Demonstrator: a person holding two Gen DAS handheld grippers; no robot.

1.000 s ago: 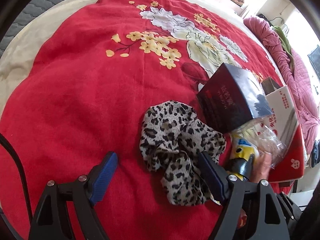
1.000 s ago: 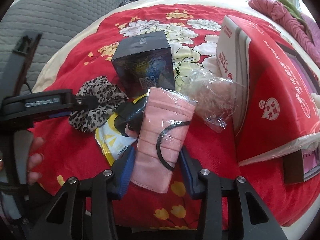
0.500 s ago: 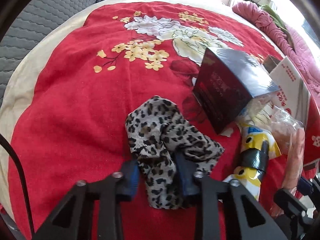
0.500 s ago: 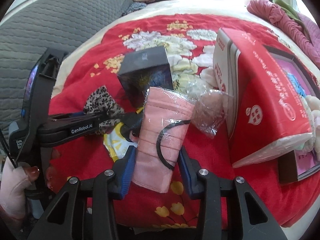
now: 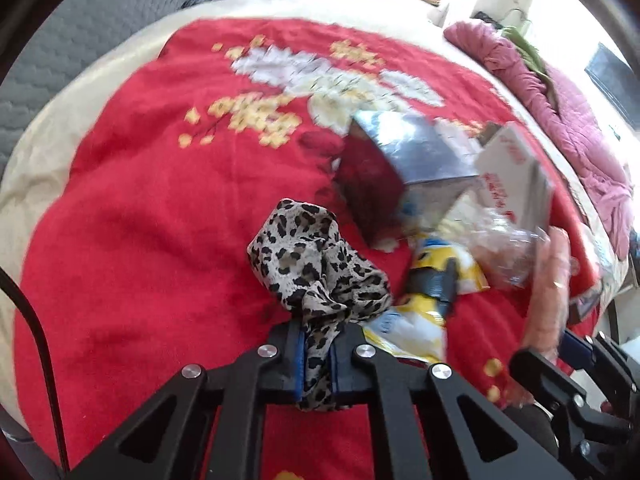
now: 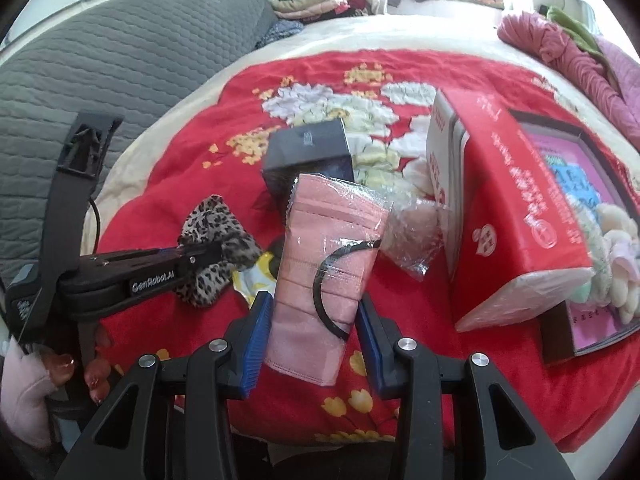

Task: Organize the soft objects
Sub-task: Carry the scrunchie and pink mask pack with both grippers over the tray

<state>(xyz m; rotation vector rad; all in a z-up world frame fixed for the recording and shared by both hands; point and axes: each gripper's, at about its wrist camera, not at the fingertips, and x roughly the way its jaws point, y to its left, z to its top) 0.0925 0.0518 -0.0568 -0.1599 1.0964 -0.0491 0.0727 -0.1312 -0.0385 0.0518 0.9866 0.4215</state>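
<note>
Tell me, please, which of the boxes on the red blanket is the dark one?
The small dark cube-shaped box, standing behind the pink mask pack. The other box, to its right, is red and white and much larger.

Both tools are matte black plastic frames with triangular cut-outs and round silver screw heads at the joints; the left gripper (image 5: 316, 354) and the right gripper (image 6: 311, 344) each carry ribbed blue pads on the inner faces of their fingers. White lettering reading "GenRobot.AI" runs along the side of the left tool, and a thin black cable (image 5: 38, 332) trails from it at the near left. The person's left hand (image 6: 86, 372) shows glossy reddish-brown nail polish beside a fluffy pale pink cuff (image 6: 24, 392).
</note>
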